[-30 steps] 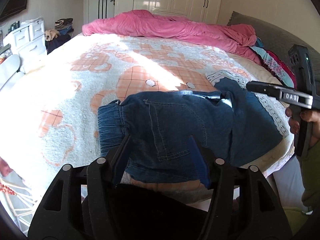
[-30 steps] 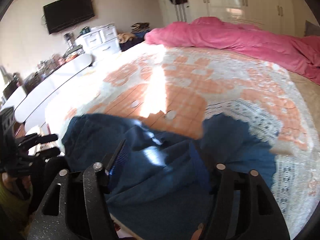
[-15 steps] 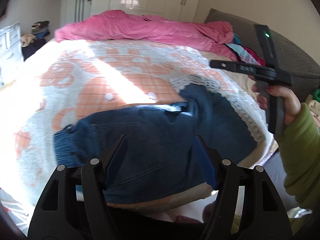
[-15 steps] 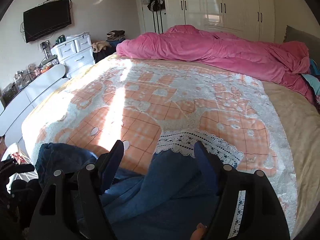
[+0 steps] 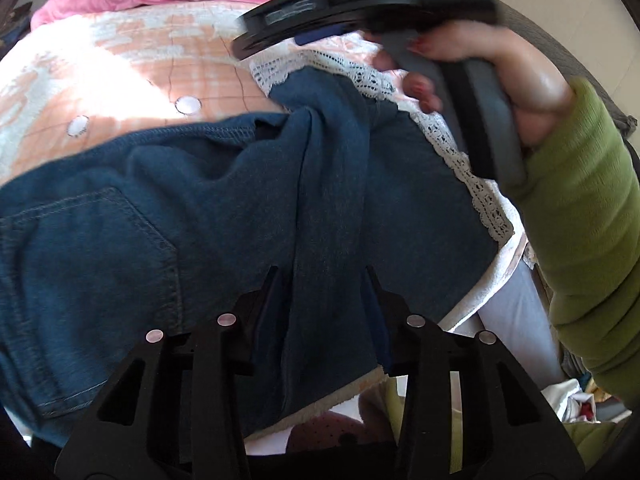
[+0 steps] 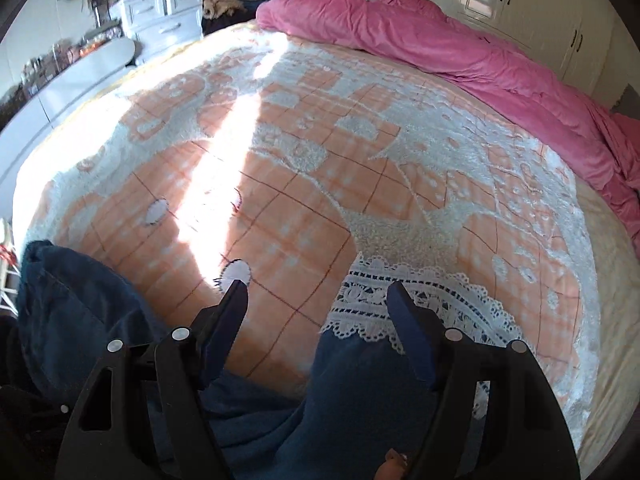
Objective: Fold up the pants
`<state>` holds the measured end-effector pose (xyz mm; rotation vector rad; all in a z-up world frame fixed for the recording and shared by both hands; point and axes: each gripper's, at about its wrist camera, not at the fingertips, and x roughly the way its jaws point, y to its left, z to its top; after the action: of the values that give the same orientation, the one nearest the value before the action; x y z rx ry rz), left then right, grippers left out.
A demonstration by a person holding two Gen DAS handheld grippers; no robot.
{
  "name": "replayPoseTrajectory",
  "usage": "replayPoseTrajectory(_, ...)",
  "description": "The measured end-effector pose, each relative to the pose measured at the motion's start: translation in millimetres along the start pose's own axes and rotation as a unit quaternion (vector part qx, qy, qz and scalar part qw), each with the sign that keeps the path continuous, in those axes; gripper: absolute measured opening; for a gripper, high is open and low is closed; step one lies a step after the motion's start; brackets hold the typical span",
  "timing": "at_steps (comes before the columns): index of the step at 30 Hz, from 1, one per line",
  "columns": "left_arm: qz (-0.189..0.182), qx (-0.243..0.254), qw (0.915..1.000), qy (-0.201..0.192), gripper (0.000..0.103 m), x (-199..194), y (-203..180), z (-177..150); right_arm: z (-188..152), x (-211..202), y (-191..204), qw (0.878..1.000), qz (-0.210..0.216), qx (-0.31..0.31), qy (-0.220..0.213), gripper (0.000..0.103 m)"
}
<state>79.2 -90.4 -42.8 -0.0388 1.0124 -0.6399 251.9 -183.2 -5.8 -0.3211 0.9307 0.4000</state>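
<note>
The pants (image 5: 208, 216) lay spread along the near edge of the bed (image 6: 304, 168), dark blue denim with a back pocket up and a raised ridge of cloth running toward the far leg. The left gripper (image 5: 324, 280) sat low over that ridge, its fingers set wide to either side of it and clamping nothing. The right gripper (image 6: 316, 292) hung above the leg end by the lace trim (image 6: 416, 296), its fingers also spread wide with only blanket and lace between them. The denim looked soft and floppy yet fairly weighty, likely to sag and drag on the fuzzy blanket rather than slide. The hem and the waistband seemed the surest holds, being thicker stitched edges; a pinch on the loose ridge would probably gather only one layer.
</note>
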Motion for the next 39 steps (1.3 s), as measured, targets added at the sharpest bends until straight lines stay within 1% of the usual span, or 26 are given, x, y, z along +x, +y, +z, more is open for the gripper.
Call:
replayPoseTrajectory(2,0.006,0.007,1.0000,-0.001,0.032,3.1,-0.7,0.3,7.7,19.2,0.2,1.000,-0.019,-0.012,0.019,0.070)
replayPoseTrajectory(4,0.006,0.015,0.9999,-0.005,0.032,4.8,-1.4,1.3,13.3,39.7,-6.5,0.999,-0.015,-0.004,0.048,0.070)
replayPoseTrajectory(5,0.005,0.018,0.9998,-0.006,0.032,5.3,-1.9,1.5,15.0,48.8,-11.7,0.998,-0.033,0.002,0.060,0.070)
replayPoseTrajectory(7,-0.002,0.014,0.9998,-0.010,0.032,5.2,2.1,2.1,15.7,62.4,-21.1,0.996,-0.047,0.000,0.077,0.070)
replayPoseTrajectory(8,-0.006,0.012,0.9998,-0.011,0.032,5.8,3.7,2.3,14.2,68.4,-26.6,0.995,-0.047,0.003,0.084,0.062)
replayPoseTrajectory(9,-0.010,0.012,0.9998,-0.013,0.032,5.6,5.0,1.7,12.0,71.8,-32.4,0.996,-0.027,0.012,0.086,0.055)
replayPoseTrajectory(10,-0.013,0.011,0.9997,-0.015,0.032,4.6,6.2,1.6,9.2,71.8,-36.2,0.996,-0.011,0.019,0.082,0.043)
replayPoseTrajectory(11,-0.016,0.010,0.9997,-0.016,0.032,3.3,7.1,2.0,7.1,69.5,-38.7,0.997,-0.003,0.021,0.073,0.030)
replayPoseTrajectory(12,-0.020,0.008,0.9996,-0.017,0.032,1.6,7.3,2.4,4.3,63.8,-41.9,0.998,0.011,0.022,0.061,0.022)
replayPoseTrajectory(13,-0.023,0.006,0.9996,-0.018,0.032,0.0,8.2,1.7,1.8,57.7,-45.5,0.998,0.017,0.029,0.052,0.015)
replayPoseTrajectory(14,-0.027,0.004,0.9994,-0.019,0.033,-1.9,9.1,1.0,-1.4,49.2,-51.0,0.998,0.021,0.040,0.040,0.012)
replayPoseTrajectory(16,-0.034,0.001,0.9992,-0.023,0.036,-7.7,11.3,-1.3,-6.7,29.4,-62.3,0.998,0.028,0.062,0.015,0.011)
replayPoseTrajectory(17,-0.038,-0.001,0.9990,-0.024,0.040,-9.7,12.7,-2.3,-9.7,19.8,-67.5,0.997,0.033,0.071,0.003,0.011)
replayPoseTrajectory(20,-0.040,-0.001,0.9988,-0.030,0.047,-19.3,15.1,-5.6,-21.8,-16.1,-88.2,0.992,0.051,0.107,-0.037,0.011)
replayPoseTrajectory(22,-0.037,0.000,0.9988,-0.032,0.048,-22.7,16.7,-6.3,-31.1,-41.0,-101.7,0.988,0.059,0.130,-0.064,0.011)
replayPoseTrajectory(25,-0.031,0.004,0.9989,-0.035,0.048,-20.4,16.9,-3.5,-44.7,-76.2,-118.2,0.981,0.056,0.154,-0.100,0.011)
replayPoseTrajectory(28,-0.029,0.013,0.9988,-0.039,0.048,-22.5,10.7,-2.7,-62.5,-105.1,-133.9,0.975,0.055,0.174,-0.128,0.011)
replayPoseTrajectory(29,-0.025,0.019,0.9988,-0.038,0.047,-23.0,7.3,-2.6,-67.7,-112.3,-137.1,0.973,0.060,0.180,-0.134,0.011)
replayPoseTrajectory(31,-0.018,0.034,0.9985,-0.039,0.033,-20.9,0.2,-1.6,-82.8,-126.3,-141.9,0.969,0.059,0.190,-0.144,0.011)
replayPoseTrajectory(32,-0.018,0.043,0.9983,-0.036,0.020,-20.7,-3.9,-0.8,-90.4,-131.0,-143.1,0.968,0.059,0.196,-0.146,0.011)
replayPoseTrajectory(33,-0.016,0.049,0.9980,-0.035,0.010,-16.7,-7.0,0.7,-99.4,-135.5,-144.2,0.966,0.058,0.203,-0.149,0.011)
replayPoseTrajectory(36,0.004,0.083,0.9962,-0.026,0.000,-9.7,-17.1,1.4,-128.3,-147.0,-148.8,0.959,0.061,0.231,-0.153,0.011)
replayPoseTrajectory(39,0.029,0.113,0.9927,-0.031,0.000,-13.4,-21.8,-4.0,-160.1,-160.2,-153.9,0.950,0.073,0.262,-0.156,0.011)
